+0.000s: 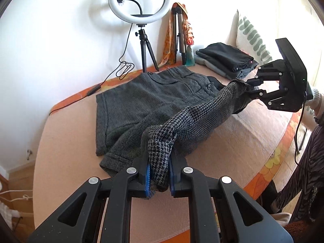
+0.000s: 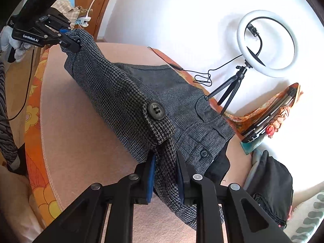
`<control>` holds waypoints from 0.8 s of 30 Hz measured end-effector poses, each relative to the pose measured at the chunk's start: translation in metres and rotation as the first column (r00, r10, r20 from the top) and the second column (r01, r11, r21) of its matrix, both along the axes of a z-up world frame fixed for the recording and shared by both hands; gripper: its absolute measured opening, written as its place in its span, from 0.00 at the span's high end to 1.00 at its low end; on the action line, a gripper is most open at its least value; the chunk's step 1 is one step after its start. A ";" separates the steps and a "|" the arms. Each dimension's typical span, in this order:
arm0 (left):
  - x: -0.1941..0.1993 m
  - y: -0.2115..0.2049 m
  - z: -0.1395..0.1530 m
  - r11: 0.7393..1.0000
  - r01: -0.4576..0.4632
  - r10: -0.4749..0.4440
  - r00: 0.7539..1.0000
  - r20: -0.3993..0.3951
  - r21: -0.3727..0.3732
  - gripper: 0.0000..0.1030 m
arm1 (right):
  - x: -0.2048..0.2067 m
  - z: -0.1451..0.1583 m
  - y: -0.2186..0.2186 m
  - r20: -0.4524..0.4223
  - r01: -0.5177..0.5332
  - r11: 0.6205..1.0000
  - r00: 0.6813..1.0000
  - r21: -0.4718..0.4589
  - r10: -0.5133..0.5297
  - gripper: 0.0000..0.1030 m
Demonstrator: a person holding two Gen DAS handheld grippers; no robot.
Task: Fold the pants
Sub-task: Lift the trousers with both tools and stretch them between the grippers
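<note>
Grey houndstooth pants (image 1: 141,105) lie on a pink bed cover (image 1: 66,133), one side lifted off it. My left gripper (image 1: 159,174) is shut on the hem end of the lifted cloth. My right gripper (image 2: 166,174) is shut on the waistband end, just below a large dark button (image 2: 156,110). Each gripper shows in the other view: the right gripper (image 1: 250,87) at the far right, the left gripper (image 2: 66,40) at the top left. The lifted edge stretches taut between them above the flat part of the pants (image 2: 168,87).
A ring light on a tripod (image 1: 139,6) stands at the far edge by the white wall, its cable (image 1: 123,68) trailing over the cover. A stack of folded dark clothes (image 1: 224,58) and a patterned pillow (image 1: 253,38) lie at the back right. A person's striped clothing (image 1: 309,172) is at the right.
</note>
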State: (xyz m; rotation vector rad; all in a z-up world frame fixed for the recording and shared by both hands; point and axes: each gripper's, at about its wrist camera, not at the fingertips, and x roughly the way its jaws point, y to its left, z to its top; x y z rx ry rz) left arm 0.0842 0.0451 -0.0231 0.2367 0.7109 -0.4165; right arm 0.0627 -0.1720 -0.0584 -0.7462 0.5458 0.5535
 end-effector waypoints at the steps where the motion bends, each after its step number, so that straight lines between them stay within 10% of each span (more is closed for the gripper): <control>1: 0.006 0.002 0.003 1.000 0.003 -0.003 1.000 0.001 -0.010 0.89 | 0.005 0.004 0.001 0.001 0.001 1.000 1.000 -0.007 -0.001 0.83; 24: 0.207 0.031 0.012 0.995 -0.081 0.079 0.996 -0.044 -0.049 0.89 | 0.215 0.038 0.037 0.012 0.085 0.980 0.996 -0.181 -0.085 0.85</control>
